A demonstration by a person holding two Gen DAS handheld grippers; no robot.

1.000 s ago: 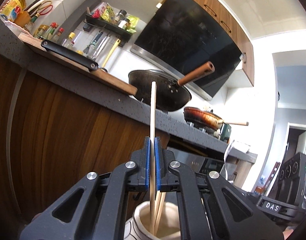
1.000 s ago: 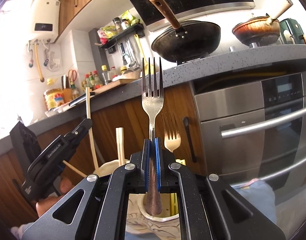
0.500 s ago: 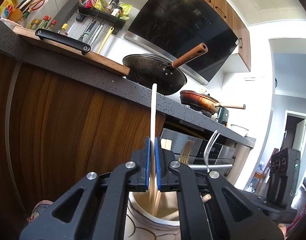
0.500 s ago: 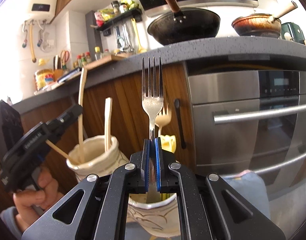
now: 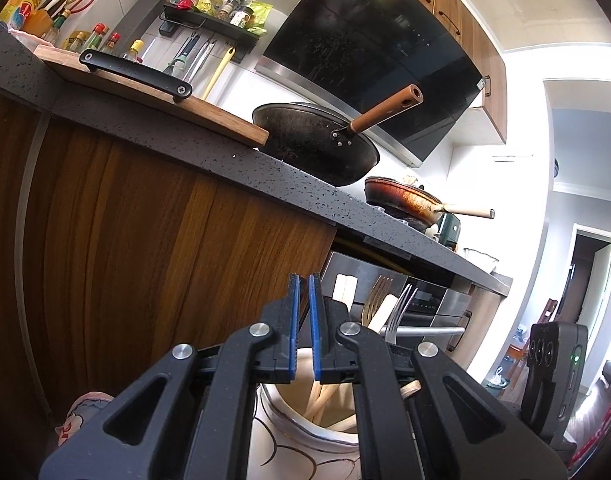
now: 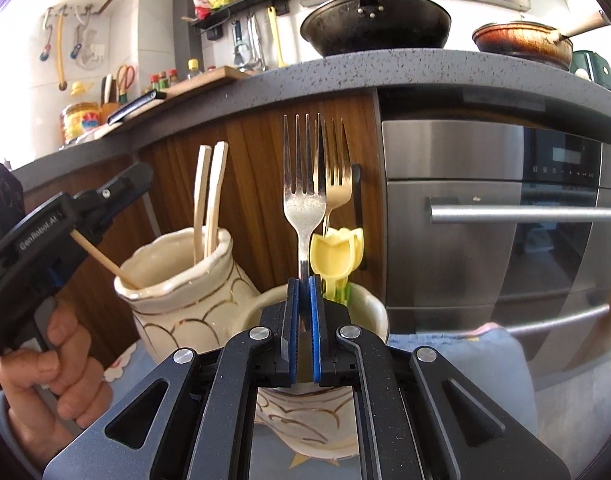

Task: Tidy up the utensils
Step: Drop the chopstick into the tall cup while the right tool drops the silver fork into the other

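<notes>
Fork [image 6: 304,196] up the middle of your right wrist view, silver, tines up, its neck pinched between the blue pads of your right gripper [image 6: 304,280]. Jaws are clamped on it, handle running down into the cup [image 6: 369,312] just behind the fingers. Gold fork [image 6: 337,184] stands right behind the silver one, a touch to the right, and a yellow tulip-shaped handle [image 6: 335,260] pokes out of the same cup below it.

Left of centre in that view, the vase [image 6: 181,280] holds two chopsticks [image 6: 211,200] upright, and one more stick [image 6: 101,258] leans out toward the left edge. Your left gripper [image 6: 117,188] sits at the left edge of the frame, your hand [image 6: 53,368] wrapped round its grip at lower left.

Switch to your left wrist view: left gripper [image 5: 302,328] at bottom centre, jaws slightly apart, nothing between the pads. Vase rim [image 5: 289,424] shows just under and behind the fingers with sticks lying inside. To the right of the fingertips you see chopstick tops [image 5: 344,288], the gold fork [image 5: 375,300] and the silver fork [image 5: 399,312]. Wok [image 5: 313,144] sits on the counter [image 5: 185,136] in the upper middle, cutting board [image 5: 153,100] to its left.
</notes>
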